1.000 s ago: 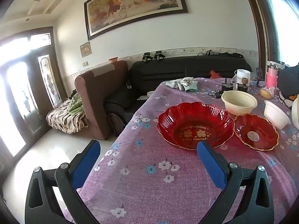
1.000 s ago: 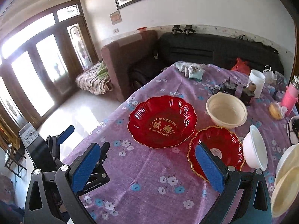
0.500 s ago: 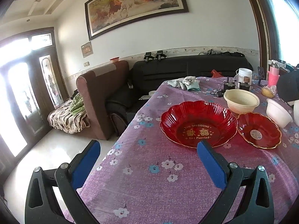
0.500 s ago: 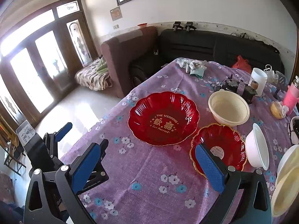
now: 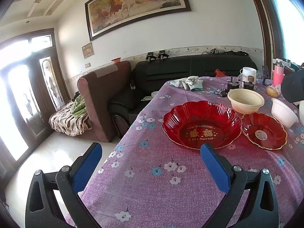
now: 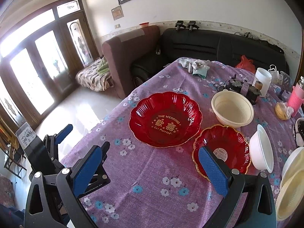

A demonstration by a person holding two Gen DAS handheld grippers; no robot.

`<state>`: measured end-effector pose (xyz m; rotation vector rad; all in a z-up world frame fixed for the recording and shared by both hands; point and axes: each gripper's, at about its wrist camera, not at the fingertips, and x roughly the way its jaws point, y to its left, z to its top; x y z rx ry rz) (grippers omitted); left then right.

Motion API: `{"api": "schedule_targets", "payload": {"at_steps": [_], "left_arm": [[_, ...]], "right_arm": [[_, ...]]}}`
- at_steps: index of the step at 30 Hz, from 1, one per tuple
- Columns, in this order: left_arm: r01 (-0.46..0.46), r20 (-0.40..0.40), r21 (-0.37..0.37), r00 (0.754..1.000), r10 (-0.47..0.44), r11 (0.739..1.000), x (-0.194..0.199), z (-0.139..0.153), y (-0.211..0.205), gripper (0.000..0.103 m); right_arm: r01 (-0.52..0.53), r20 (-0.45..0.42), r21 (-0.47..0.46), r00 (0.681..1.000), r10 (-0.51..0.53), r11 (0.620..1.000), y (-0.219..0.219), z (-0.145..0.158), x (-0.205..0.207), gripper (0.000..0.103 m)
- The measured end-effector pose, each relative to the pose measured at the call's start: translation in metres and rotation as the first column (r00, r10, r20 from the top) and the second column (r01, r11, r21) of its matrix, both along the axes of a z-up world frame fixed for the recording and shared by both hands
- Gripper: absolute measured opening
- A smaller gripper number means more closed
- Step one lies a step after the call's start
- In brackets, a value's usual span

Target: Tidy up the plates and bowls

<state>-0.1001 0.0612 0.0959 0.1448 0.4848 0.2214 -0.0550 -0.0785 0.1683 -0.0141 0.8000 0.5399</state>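
Note:
A large red scalloped plate (image 5: pixel 201 124) (image 6: pixel 165 118) with gold wedding lettering lies on the purple flowered tablecloth (image 5: pixel 152 180) (image 6: pixel 157 178). Right of it rests a small red plate (image 5: pixel 264 130) (image 6: pixel 223 150). Behind them stands a cream ribbed bowl (image 5: pixel 245 101) (image 6: pixel 232 109), and a white bowl (image 5: pixel 283 112) (image 6: pixel 261 149) sits further right. Stacked cream and white bowls (image 6: pixel 290 186) show at the right edge. My left gripper (image 5: pixel 151 166) is open near the table's front edge, short of the large plate. My right gripper (image 6: pixel 152 167) is open over the cloth, its right finger overlapping the small red plate. The left gripper (image 6: pixel 57 136) also appears at lower left.
At the table's far end lie a bundle of cloths (image 5: pixel 187 82), black gadgets with cables (image 6: pixel 235 85), a white jar (image 6: pixel 263 78), a pink bottle (image 6: pixel 295 96) and a wrapped bun (image 6: pixel 283 110). A brown armchair (image 5: pixel 103 95) and black sofa (image 5: pixel 190 68) stand beyond the table's left edge.
Both views have shifted slightly; the plates sit a little further right and nearer in the left wrist view. Both grippers remain open and nothing on the table has moved.

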Motion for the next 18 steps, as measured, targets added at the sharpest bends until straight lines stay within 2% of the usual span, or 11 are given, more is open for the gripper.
{"api": "schedule_targets", "payload": {"at_steps": [18], "left_arm": [[0.006, -0.04, 0.017, 0.999, -0.005, 1.0, 0.012, -0.011, -0.002, 0.103]], "right_arm": [[0.023, -0.048, -0.016, 0.999, -0.024, 1.0, -0.007, -0.012, 0.021, 0.103]]}}
